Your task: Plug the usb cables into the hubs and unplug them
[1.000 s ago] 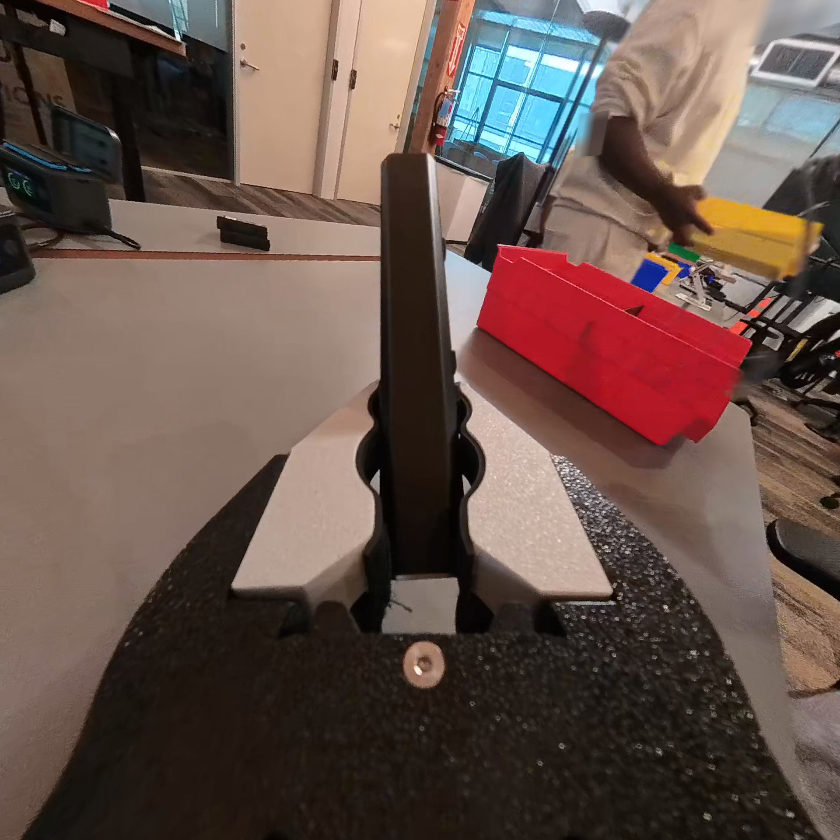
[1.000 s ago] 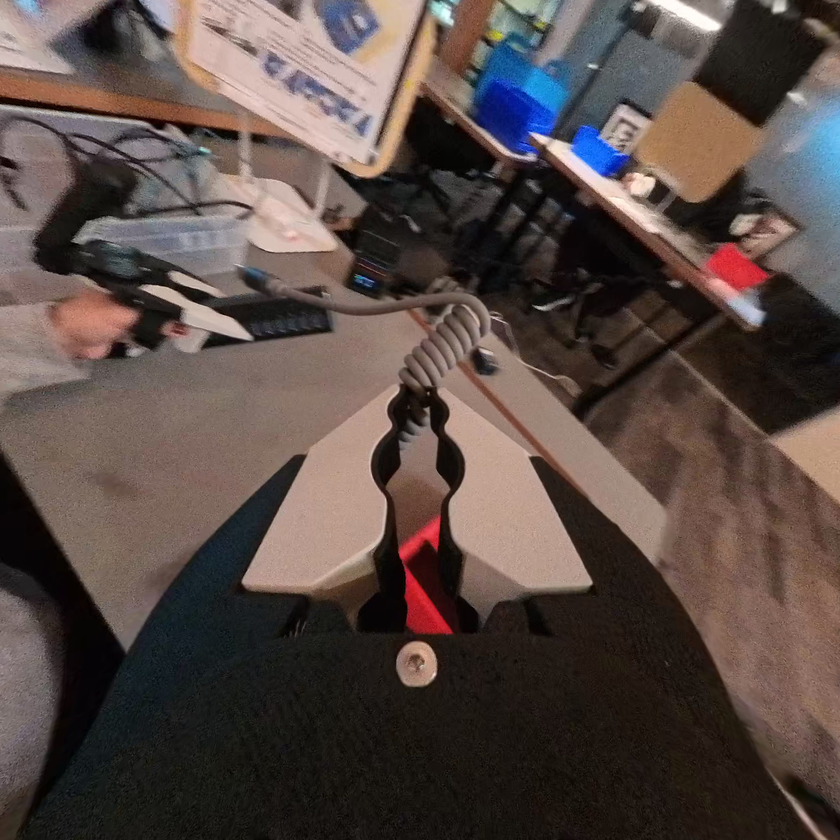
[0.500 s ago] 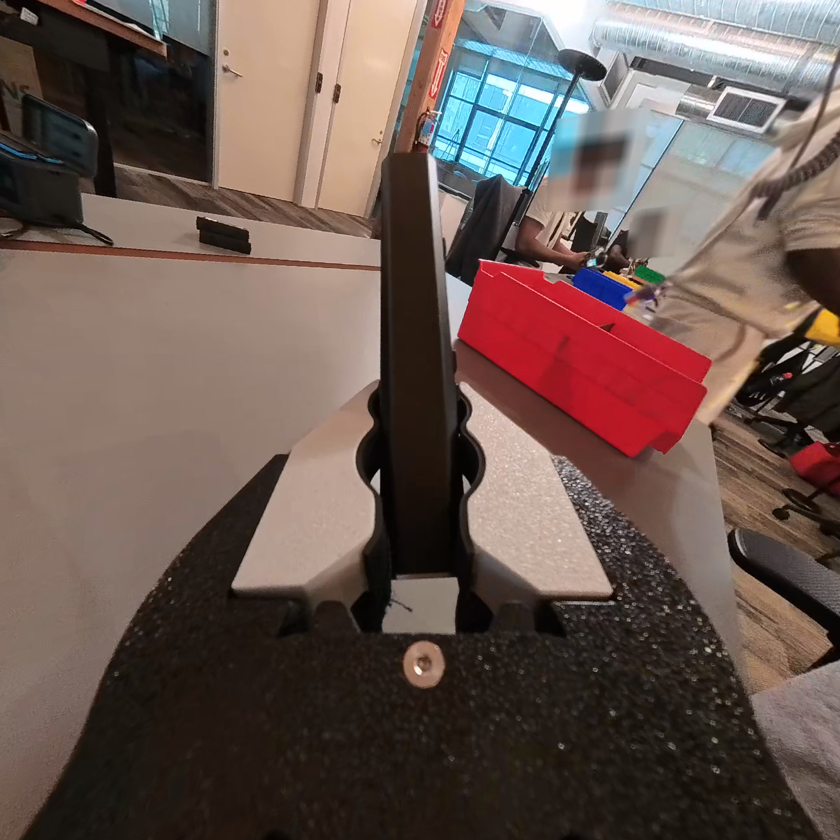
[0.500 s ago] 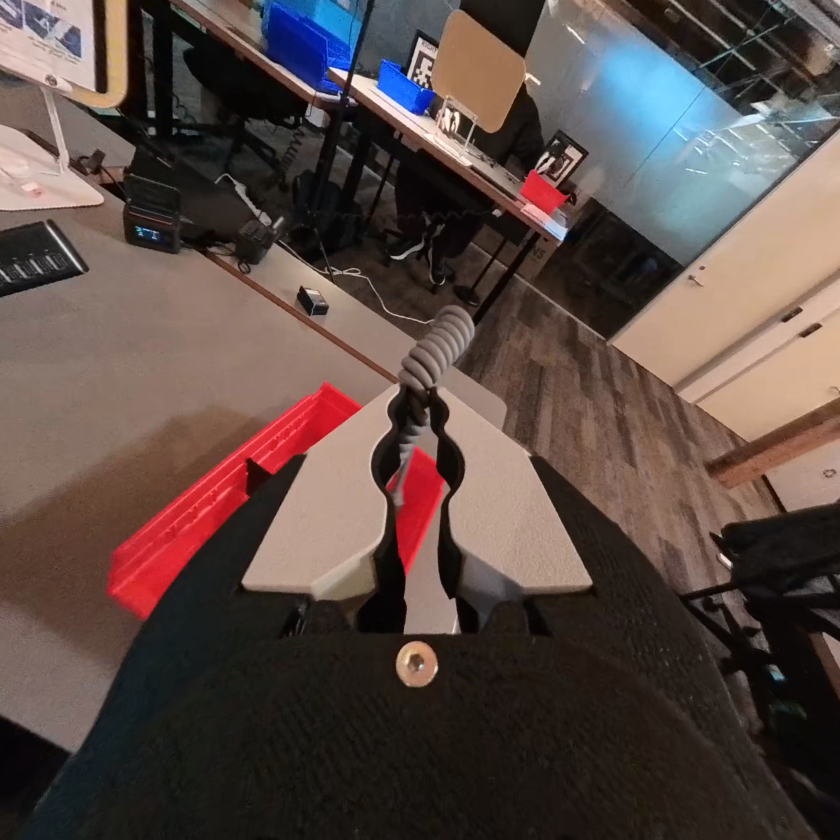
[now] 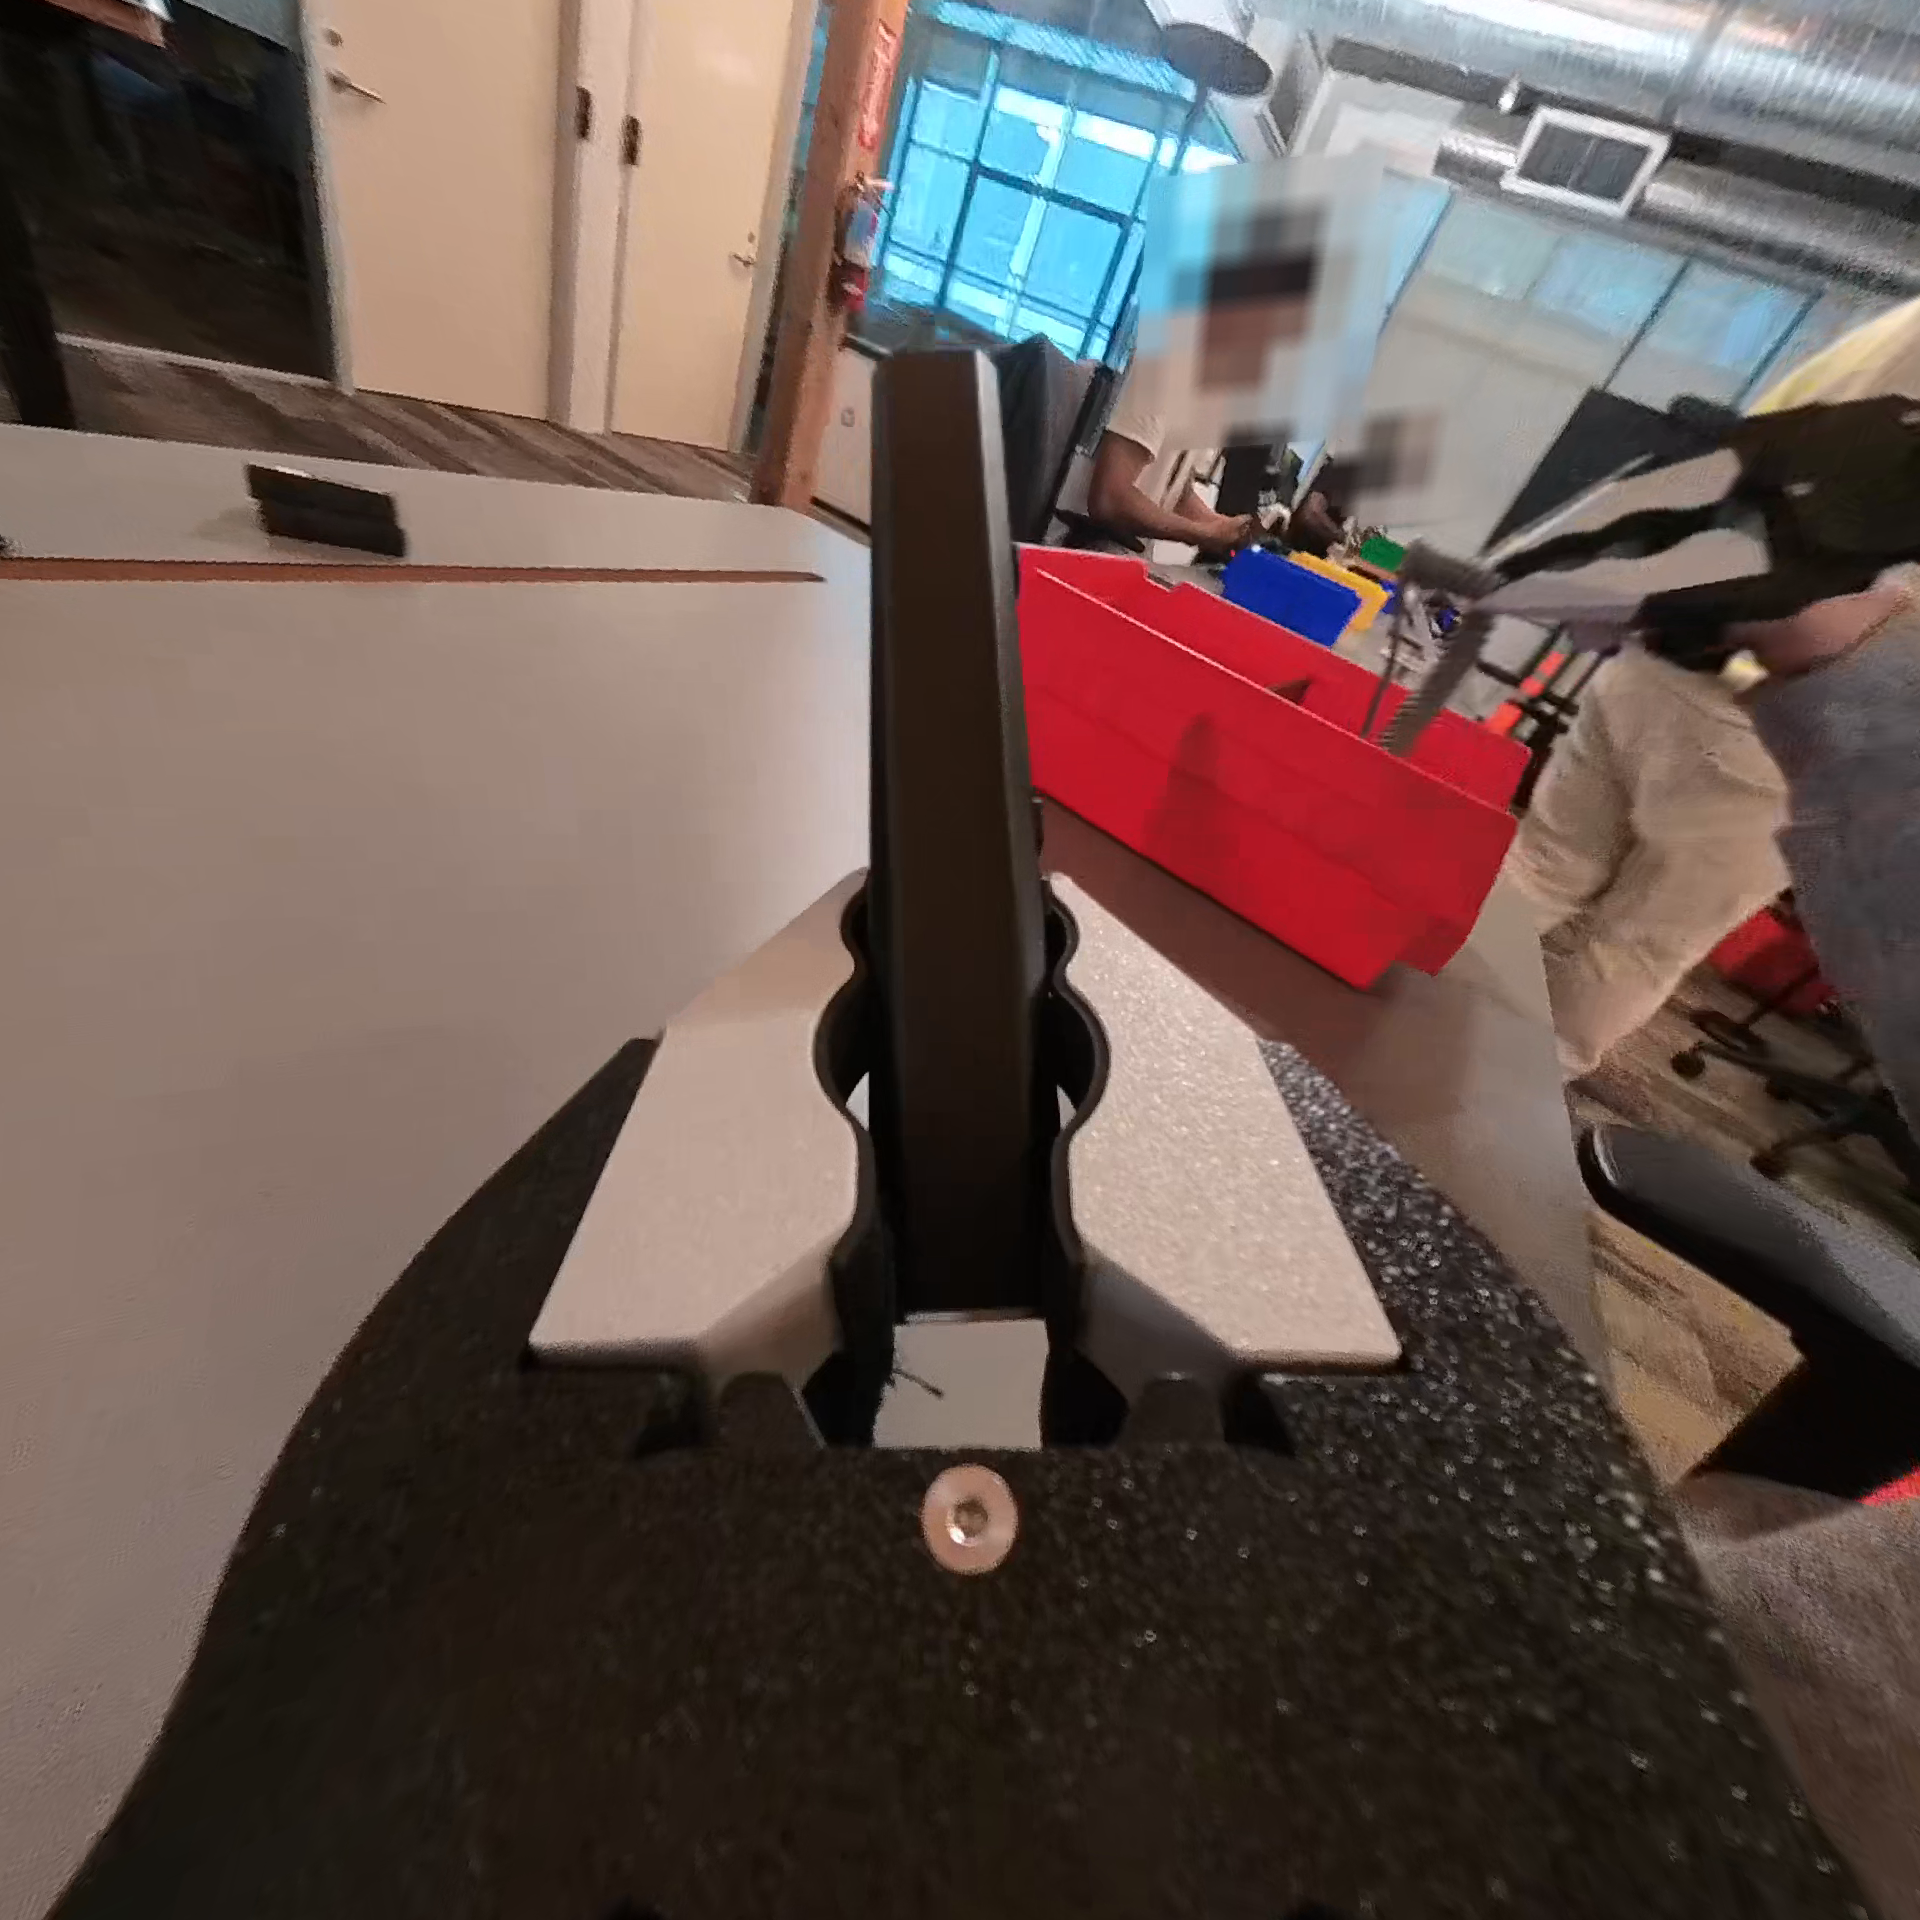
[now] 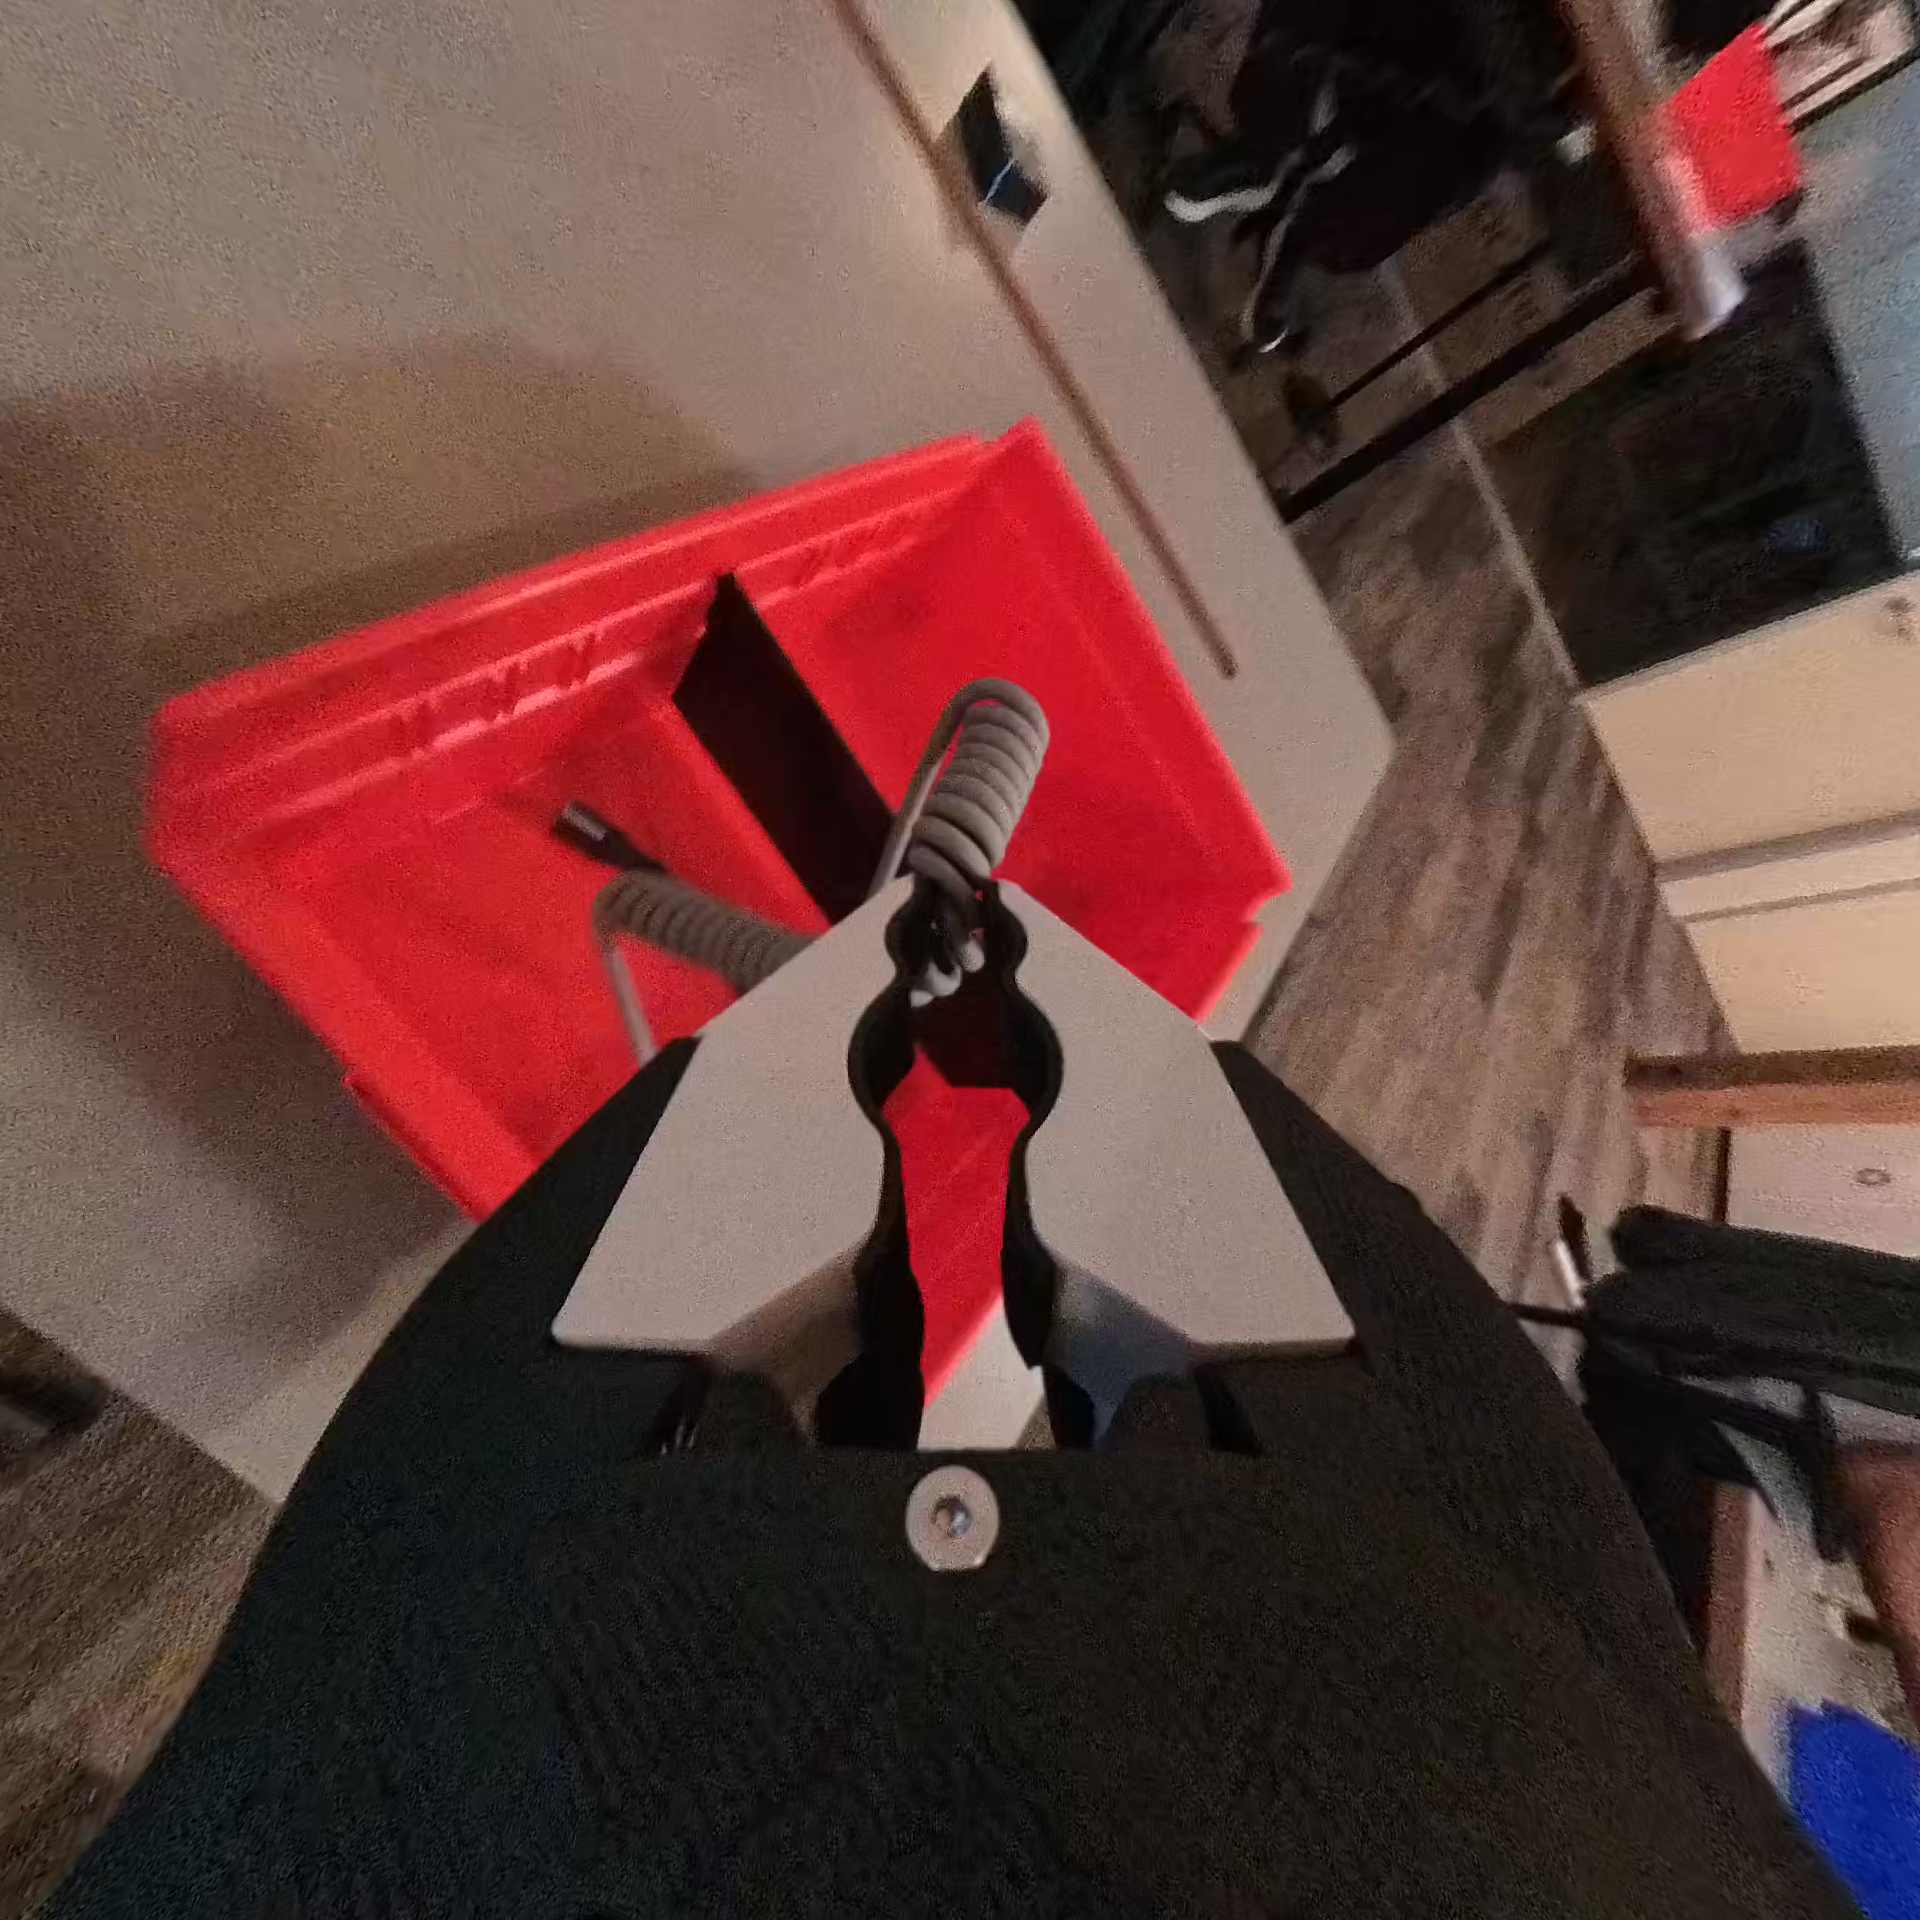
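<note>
My left gripper (image 5: 951,914) is shut on a black USB hub (image 5: 940,727), held on edge and sticking forward over the grey table (image 5: 364,831). My right gripper (image 6: 951,904) is shut on a grey coiled USB cable (image 6: 982,790) and hangs above the red bin (image 6: 436,831). The cable's lower coils and dark plug (image 6: 603,842) lie inside the bin. In the left wrist view the right gripper (image 5: 1455,582) shows at the right, over the red bin (image 5: 1247,790), with the cable (image 5: 1418,707) dangling into it.
A black divider (image 6: 779,748) splits the red bin. A small black block (image 5: 322,509) lies on the far table. Blue and yellow bins (image 5: 1299,597) stand behind the red one. People stand and sit at the right. An office chair (image 5: 1745,1247) is off the table's right edge. Left tips to right tips: about 35 cm.
My right gripper has swung from facing the room to pointing down over the red bin, lowering the cable into it. My left gripper still holds the hub and has turned slightly right.
</note>
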Demonstrator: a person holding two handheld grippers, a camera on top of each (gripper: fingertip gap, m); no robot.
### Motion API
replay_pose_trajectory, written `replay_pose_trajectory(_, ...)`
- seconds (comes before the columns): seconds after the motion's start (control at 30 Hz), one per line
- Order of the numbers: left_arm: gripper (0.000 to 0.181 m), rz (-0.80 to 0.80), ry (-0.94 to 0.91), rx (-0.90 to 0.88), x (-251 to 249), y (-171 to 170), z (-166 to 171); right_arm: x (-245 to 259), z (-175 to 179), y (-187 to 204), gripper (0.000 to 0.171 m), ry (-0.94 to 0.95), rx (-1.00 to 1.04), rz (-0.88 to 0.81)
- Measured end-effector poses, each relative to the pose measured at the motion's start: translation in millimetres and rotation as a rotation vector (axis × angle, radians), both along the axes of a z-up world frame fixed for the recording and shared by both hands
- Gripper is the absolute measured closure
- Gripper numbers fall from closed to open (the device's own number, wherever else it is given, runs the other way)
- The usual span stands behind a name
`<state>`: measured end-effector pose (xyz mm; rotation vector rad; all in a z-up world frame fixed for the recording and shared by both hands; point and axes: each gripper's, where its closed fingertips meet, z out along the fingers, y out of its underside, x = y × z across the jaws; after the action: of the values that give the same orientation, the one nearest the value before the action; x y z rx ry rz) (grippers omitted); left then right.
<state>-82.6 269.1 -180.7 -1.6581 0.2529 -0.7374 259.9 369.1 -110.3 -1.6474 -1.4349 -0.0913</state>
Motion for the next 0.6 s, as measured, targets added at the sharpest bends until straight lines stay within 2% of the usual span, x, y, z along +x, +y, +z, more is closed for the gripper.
replay_pose_trajectory(0.1,0.156,-0.045,0.021,0.011,14,-3,1,0,-53,-12,0.161,-0.071,-0.254,0.014)
replay_pose_trajectory(0.13,0.156,-0.047,0.049,0.016,16,-3,0,0,-69,-19,0.155,-0.089,-0.374,0.0)
replay_pose_trajectory(0.17,0.156,-0.049,0.081,0.022,17,-4,-2,1,-76,-23,0.135,-0.113,-0.439,-0.03)
replay_pose_trajectory(0.2,0.156,-0.048,0.108,0.033,17,-4,-3,1,-73,-23,0.107,-0.122,-0.433,-0.057)
replay_pose_trajectory(0.23,0.156,-0.041,0.133,0.049,17,-5,-3,4,-63,-21,0.088,-0.148,-0.39,-0.101)
replay_pose_trajectory(0.3,0.156,-0.025,0.201,0.097,15,-7,-1,0,-20,-14,0.075,-0.156,-0.17,-0.148)
replay_pose_trajectory(0.37,0.156,-0.02,0.309,0.169,17,-11,0,-60,22,-36,0.072,-0.023,-0.045,0.025)
replay_pose_trajectory(0.43,0.156,-0.04,0.445,0.259,25,-18,1,-135,36,-77,0.07,0.042,-0.003,0.299)
replay_pose_trajectory(0.5,0.156,-0.095,0.563,0.373,39,-28,2,-198,23,-114,0.068,-0.002,0.013,0.539)
replay_pose_trajectory(0.6,0.156,-0.196,0.628,0.451,61,-44,0,-247,-19,-126,0.071,-0.202,0.015,0.669)
